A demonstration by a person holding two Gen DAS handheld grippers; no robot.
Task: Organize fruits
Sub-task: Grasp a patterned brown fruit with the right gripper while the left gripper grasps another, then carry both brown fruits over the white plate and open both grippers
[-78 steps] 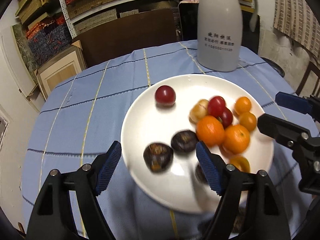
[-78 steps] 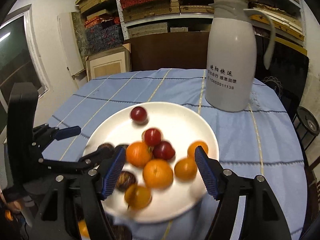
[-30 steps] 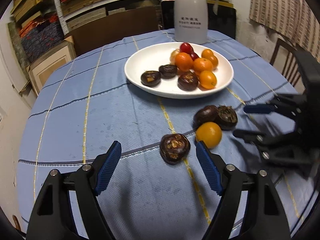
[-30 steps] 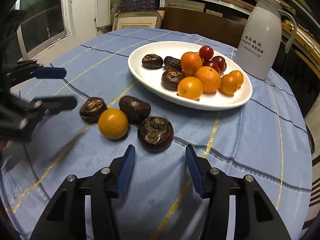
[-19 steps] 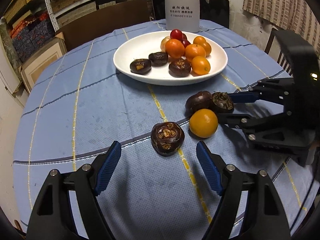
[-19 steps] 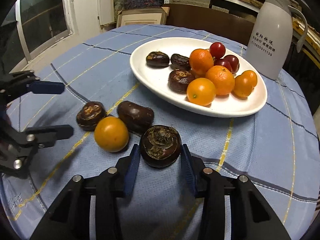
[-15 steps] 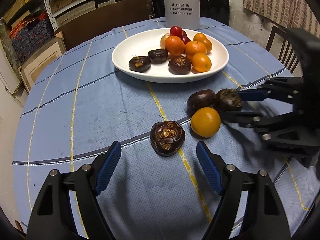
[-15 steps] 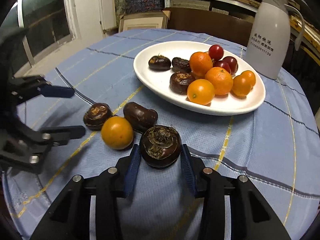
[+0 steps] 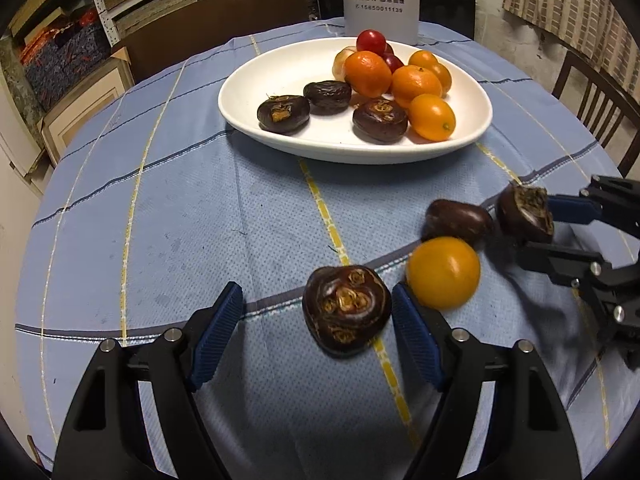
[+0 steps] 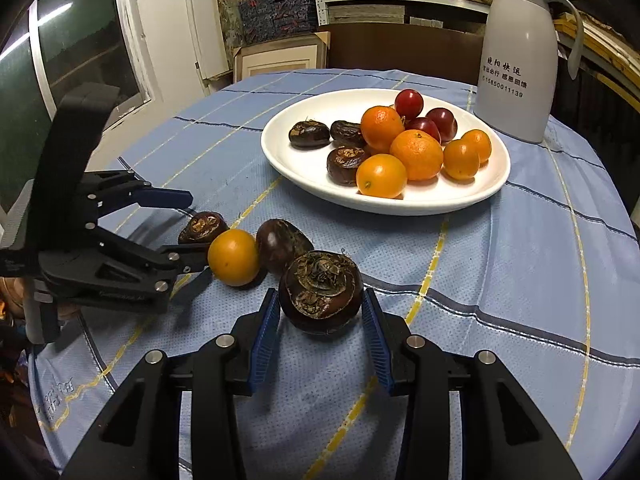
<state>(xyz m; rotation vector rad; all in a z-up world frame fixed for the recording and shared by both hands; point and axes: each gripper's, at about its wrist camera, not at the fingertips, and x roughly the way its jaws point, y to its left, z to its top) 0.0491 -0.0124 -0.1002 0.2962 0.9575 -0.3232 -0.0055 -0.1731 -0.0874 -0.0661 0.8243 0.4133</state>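
Lifted slightly since half a second earlier, a dark water chestnut [image 10: 321, 297] at lower centre is clamped in the right gripper [image 10: 320, 330], while the left gripper [image 9: 316, 332] gapes around another chestnut [image 9: 346, 314], the white plate [image 10: 400, 204] at upper right judged the destination.

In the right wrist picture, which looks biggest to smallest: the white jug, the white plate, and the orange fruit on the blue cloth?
1. white plate, the widest thing.
2. white jug, tall but narrower; it stands farther back, so its true size against the plate is unsure.
3. orange fruit, clearly smallest, though nearest the camera.
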